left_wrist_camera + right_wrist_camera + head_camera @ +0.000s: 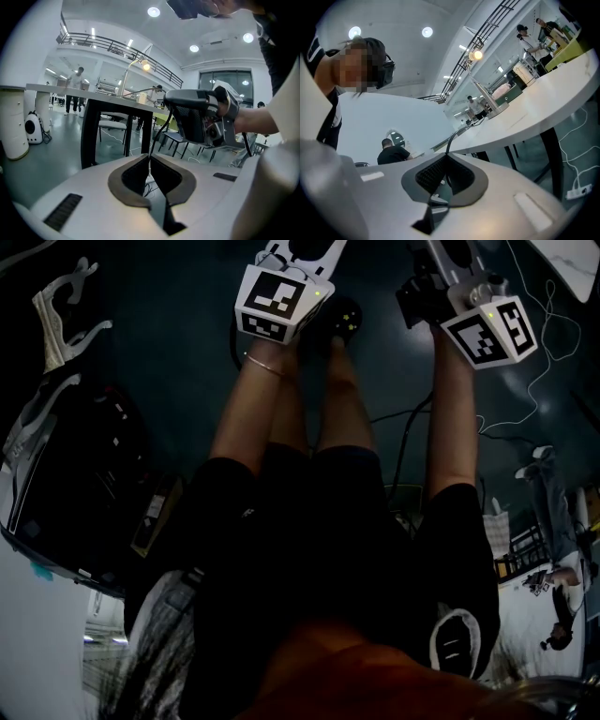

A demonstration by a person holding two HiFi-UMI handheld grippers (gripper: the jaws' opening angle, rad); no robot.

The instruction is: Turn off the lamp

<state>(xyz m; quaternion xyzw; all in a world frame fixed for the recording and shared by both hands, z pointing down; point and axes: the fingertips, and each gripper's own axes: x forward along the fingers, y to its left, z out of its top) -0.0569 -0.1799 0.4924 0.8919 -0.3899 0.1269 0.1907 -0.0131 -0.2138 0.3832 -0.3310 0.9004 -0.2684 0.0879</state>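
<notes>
The left gripper [149, 158] has its jaws pressed together with nothing between them, and the right gripper [445, 158] is likewise closed and empty. The lamp [476, 55] glows on the white table [543, 101], well apart from both grippers, its thin arm rising from the tabletop

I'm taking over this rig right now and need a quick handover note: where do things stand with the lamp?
Left gripper: jaws shut, empty.
Right gripper: jaws shut, empty.
Desk lamp: stands on the white table, ahead of both grippers, untouched and lit.
Done: nothing that shows.
Left: reach the lamp and switch it off.
</notes>
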